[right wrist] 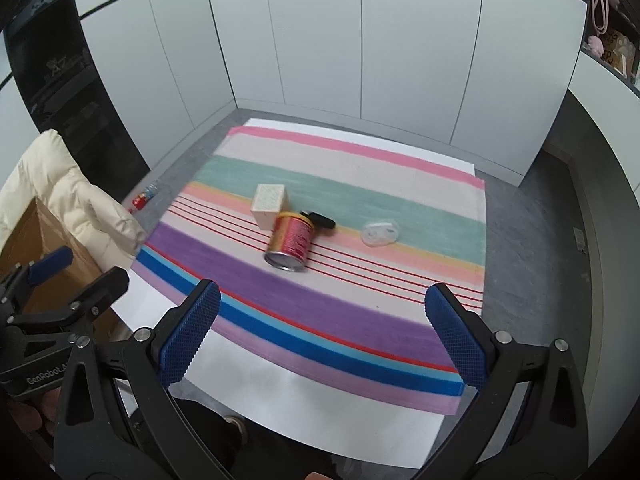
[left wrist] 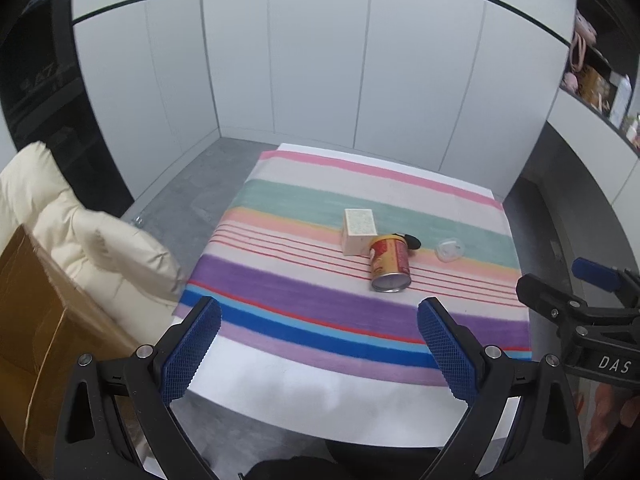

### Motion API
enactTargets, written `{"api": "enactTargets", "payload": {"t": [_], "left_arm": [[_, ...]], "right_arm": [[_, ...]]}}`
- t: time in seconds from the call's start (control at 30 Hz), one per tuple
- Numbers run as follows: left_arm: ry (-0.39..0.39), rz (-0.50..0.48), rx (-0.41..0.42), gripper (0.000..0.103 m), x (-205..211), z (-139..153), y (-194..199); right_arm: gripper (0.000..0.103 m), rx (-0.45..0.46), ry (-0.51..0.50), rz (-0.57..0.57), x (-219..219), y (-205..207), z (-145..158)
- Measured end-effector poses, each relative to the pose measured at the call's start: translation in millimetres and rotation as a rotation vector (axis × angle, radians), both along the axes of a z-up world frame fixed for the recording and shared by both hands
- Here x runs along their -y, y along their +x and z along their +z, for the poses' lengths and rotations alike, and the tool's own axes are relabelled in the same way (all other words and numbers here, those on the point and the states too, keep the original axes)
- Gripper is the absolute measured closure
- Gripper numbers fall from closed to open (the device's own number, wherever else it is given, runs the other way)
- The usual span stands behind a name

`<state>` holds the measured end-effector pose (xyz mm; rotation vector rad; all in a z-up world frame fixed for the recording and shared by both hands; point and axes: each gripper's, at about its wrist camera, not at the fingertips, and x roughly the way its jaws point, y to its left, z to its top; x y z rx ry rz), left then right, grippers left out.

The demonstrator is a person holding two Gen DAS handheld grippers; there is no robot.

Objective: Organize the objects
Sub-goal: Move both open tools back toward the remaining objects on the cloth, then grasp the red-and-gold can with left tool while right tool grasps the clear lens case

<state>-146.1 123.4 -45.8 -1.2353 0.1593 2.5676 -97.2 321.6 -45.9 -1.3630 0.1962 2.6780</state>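
Currently both claws stand open and empty, short of the objects. The left claw [left wrist: 320, 344] and the right claw [right wrist: 324, 328] hover over the near edge of the striped cloth [left wrist: 280, 292], which covers a white table [left wrist: 304, 404].

Object positions, relative to the can [left wrist: 390, 264]:
- The can lies on its side near the cloth's centre, metal end toward the cameras.
- A pale box [left wrist: 359, 231] stands just behind it to the left, apparently touching it.
- A black item [left wrist: 412, 240] (identity unclear) lies at the can's far end, partly hidden.
- A clear lid [left wrist: 450, 249] lies to the right, apart from the can.

Off the table, left of the can, stand a cardboard box [left wrist: 36, 320] and a cream cushion [left wrist: 100, 240].

Judged step: approach and first grasp; no sorting is done yet.

Recommended procedure:
1. Take the can first, since it can roll. Close the jaws across its curved sides, not end to end.
2. Descend from above to avoid knocking the pale box.
3. Grip near mid-length so the can does not swing.
4. Leave the lid until last (thin, flat and likely slippery); pinch it at the rim.
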Motion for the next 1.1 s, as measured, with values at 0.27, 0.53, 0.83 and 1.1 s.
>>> {"api": "enactTargets", "payload": {"t": [0.27,0.53,0.83,1.1], "left_arm": [[-0.007,-0.020,0.050,0.004,-35,-30,-29],[-0.020,-0.072,0.107,0.004,-77,-69,-58],[-0.024,-0.084,0.154,0.006,-112,-113,-88],[-0.047,-0.094,0.194,0.015,-124,-153,-109]], "right_arm": [[0.000,0.043,0.012,-0.041,-34,-23,-28],[0.000,0.079,0.018,-0.060,-67,-53,-68],[0.004,0.143,-0.015,-0.088,-100,-73,-123],[0.004,0.162,-0.011,-0.059,-103,-94,-159]]}}
